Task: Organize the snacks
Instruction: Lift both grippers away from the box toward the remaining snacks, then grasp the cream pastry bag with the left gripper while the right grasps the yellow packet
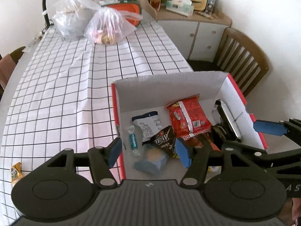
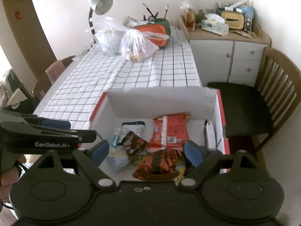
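Red-edged cardboard: the box [image 1: 242,92] sits at the table's [image 1: 56,94] near right corner, beside a chair [image 1: 242,56]. Snacks lie on its floor: a red bag [image 1: 190,116], a white packet [image 1: 148,124], a dark packet [image 1: 163,139], a teal candy [image 1: 133,139], a blue packet [image 1: 152,160]. The left gripper [image 1: 148,150] and right gripper [image 2: 146,152] both hang over them, jaws apart and empty. A yellow candy [image 1: 16,172] lies at the near left edge. Two plastic bags [image 1: 107,28] and a lamp [image 2: 99,5] crowd the far end.
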{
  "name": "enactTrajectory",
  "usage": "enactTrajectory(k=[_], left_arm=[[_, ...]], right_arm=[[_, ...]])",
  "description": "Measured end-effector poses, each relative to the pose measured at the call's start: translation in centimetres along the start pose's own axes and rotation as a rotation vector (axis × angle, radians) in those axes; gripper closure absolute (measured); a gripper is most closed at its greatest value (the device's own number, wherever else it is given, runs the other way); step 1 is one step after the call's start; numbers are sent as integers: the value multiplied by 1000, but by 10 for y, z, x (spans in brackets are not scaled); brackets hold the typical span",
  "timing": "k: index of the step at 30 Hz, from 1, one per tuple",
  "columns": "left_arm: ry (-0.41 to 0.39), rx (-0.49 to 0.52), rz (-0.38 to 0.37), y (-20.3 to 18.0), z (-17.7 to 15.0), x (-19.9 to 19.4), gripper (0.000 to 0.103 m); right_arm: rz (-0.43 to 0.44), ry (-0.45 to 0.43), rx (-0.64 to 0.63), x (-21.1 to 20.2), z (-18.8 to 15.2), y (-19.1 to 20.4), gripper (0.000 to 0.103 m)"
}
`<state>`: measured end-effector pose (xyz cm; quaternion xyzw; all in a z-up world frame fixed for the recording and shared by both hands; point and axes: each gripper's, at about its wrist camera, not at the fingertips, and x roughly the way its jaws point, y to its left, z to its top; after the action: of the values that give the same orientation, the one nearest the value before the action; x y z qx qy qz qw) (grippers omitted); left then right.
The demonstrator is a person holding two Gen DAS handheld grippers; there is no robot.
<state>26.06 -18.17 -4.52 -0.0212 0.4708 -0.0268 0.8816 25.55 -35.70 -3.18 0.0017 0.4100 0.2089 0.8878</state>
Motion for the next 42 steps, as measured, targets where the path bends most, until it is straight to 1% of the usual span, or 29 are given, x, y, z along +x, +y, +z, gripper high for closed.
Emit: enactTrajectory(k=[5,7,9,11,13,15,20,23,27,30,37,42], left_arm=[[-53,4,-13,16,-11,-24,39],[-71,1,-13,25,-16,-33,38],[-86,0,-16,33,-21,-42,35],[-100,0,-14,41,-25,-49,33],[-114,7,-16,51,-31,-57,33],[-126,4,-17,61,-37,-63,30],[-141,-10,-15,90,-54,-74,29],[-140,-18,-3,108,-65,-79,29],[-137,-47,13,133,-76,-82,29],[-111,-54,67,151,-84,-80,29],[-62,-133,79,206,-103,-74,29],[-33,-176,88,244,-120,-67,29]], right_arm=[[13,-35,-12,-13,-3,23,14],[26,-49,-11,-17,-5,32,12],[40,-63,-12,-20,-6,41,7],[56,-72,-16,-23,-8,52,6],[70,-75,-18,-24,-9,62,5],[85,-78,-22,-23,-11,73,3],[76,-76,-40,-15,-15,99,1],[75,-68,-63,-8,-16,114,1],[97,-43,-78,3,-17,136,1],[109,-25,-82,13,-15,150,1],[137,27,-102,40,-11,189,1],[145,80,-111,68,-5,216,1]])
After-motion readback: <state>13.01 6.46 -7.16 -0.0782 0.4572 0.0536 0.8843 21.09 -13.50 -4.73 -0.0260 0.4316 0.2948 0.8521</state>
